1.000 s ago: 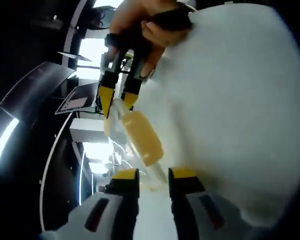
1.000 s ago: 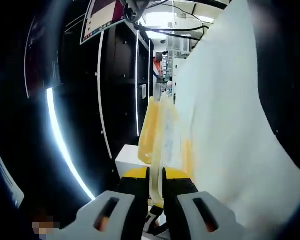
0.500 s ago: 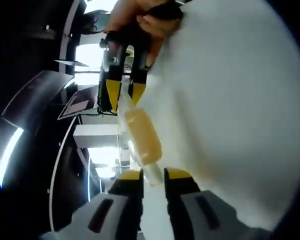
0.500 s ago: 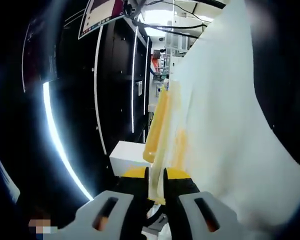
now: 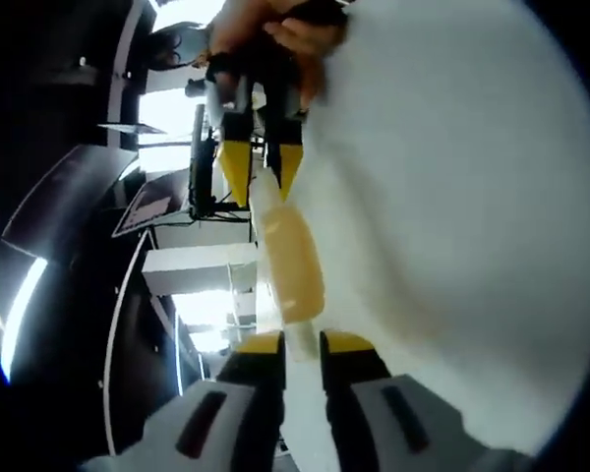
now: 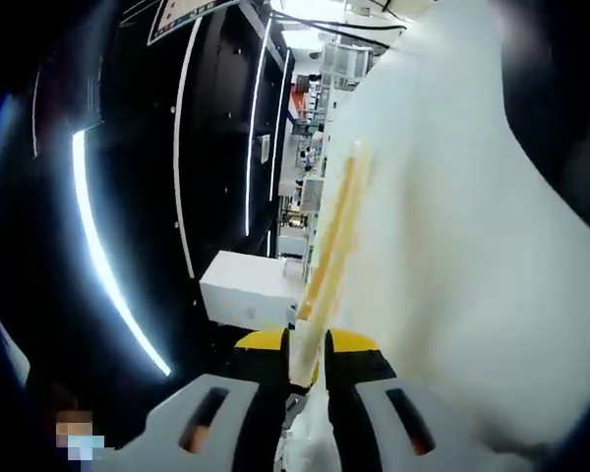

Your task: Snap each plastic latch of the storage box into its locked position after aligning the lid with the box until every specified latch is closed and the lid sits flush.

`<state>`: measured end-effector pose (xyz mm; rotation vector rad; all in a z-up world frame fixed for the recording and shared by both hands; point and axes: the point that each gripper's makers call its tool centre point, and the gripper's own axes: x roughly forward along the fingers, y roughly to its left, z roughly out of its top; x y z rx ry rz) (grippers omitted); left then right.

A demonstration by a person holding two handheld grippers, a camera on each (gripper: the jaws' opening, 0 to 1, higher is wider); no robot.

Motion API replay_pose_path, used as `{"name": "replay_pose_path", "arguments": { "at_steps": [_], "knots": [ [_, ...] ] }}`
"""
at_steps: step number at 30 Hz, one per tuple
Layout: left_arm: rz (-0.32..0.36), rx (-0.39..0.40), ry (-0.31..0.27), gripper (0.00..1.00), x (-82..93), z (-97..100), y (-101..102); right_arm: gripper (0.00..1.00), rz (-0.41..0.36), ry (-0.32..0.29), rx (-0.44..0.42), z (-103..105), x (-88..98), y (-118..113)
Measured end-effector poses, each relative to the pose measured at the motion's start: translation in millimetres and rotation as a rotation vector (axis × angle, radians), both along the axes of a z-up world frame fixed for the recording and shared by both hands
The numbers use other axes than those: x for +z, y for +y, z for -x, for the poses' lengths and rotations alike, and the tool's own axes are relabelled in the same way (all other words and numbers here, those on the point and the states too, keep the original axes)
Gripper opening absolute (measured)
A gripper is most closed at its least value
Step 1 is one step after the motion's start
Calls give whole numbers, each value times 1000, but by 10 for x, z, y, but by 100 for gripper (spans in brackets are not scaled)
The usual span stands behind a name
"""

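Observation:
A white translucent storage box [image 5: 452,197] takes up the right of the left gripper view. A yellow latch [image 5: 293,261] lies along its edge. My left gripper [image 5: 303,346] is shut on the pale rim just below the latch. My right gripper [image 5: 263,182], held by a hand [image 5: 275,34], comes in from above with its yellow tips at the latch's far end. In the right gripper view the box [image 6: 442,256] rises on the right, the latch [image 6: 334,231] shows edge-on against its wall, and my right gripper [image 6: 307,346] is shut on the rim under it.
Dark cabinets [image 6: 216,147] with bright light strips [image 6: 88,236] stand to the left. A white block [image 6: 244,290] sits behind the latch, the white block [image 5: 202,267] also lying left of the latch. Dark tilted panels [image 5: 69,197] hang at the left.
The latch has gone from standing off the box to lying nearly flat against its wall. In the left gripper view the right gripper has shifted rightward, in line with the latch.

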<state>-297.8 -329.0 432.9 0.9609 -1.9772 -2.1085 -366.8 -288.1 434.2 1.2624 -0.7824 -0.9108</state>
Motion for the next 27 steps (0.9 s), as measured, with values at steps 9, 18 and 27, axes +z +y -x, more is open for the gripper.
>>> {"name": "replay_pose_path", "arguments": {
  "at_steps": [9,18,27],
  "knots": [
    [15,-2,-46,11,18,-301,81,15,-30,99,117,-312,-91,70],
    [-9,19,-51,11,-30,-455,122,17,-19,192,173,-437,-133,97],
    [-31,19,-44,11,-47,-456,137,30,21,233,120,-341,-39,177]
  ]
}}
